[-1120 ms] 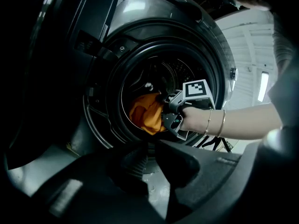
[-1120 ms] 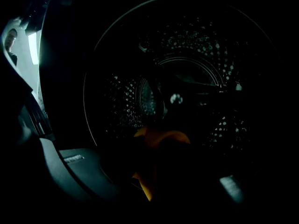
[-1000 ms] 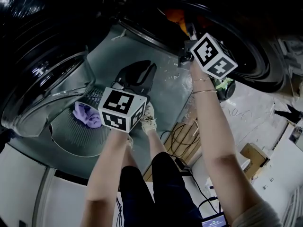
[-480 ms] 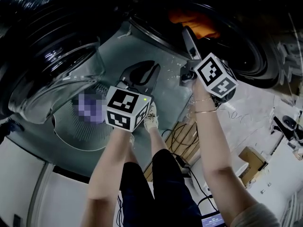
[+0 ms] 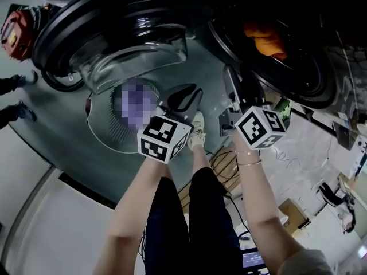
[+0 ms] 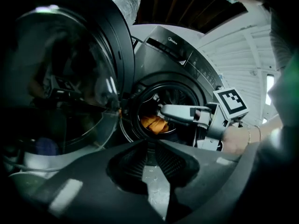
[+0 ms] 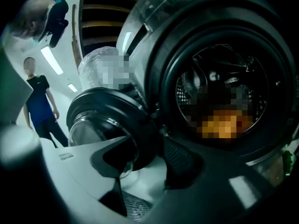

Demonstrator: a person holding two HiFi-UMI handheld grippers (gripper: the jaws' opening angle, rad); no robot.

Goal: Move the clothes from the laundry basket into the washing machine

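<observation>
The right hand-held gripper has drawn back out of the washing machine, its jaws apart and empty. The machine's door stands open beside the laundry basket on the floor. An orange garment lies in the drum. The left hand-held gripper, also open and empty, is near the basket's rim.

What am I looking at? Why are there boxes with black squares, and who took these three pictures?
A person holds two grabbing tools; the patterned boxes are part of them. One picture comes from a camera on the person's head, looking down. The others come from cameras riding on the left tool and right tool. Ahead is a washing machine, door open, an orange cloth inside. A white laundry basket sits on the floor. Both tools are open and empty.
</observation>
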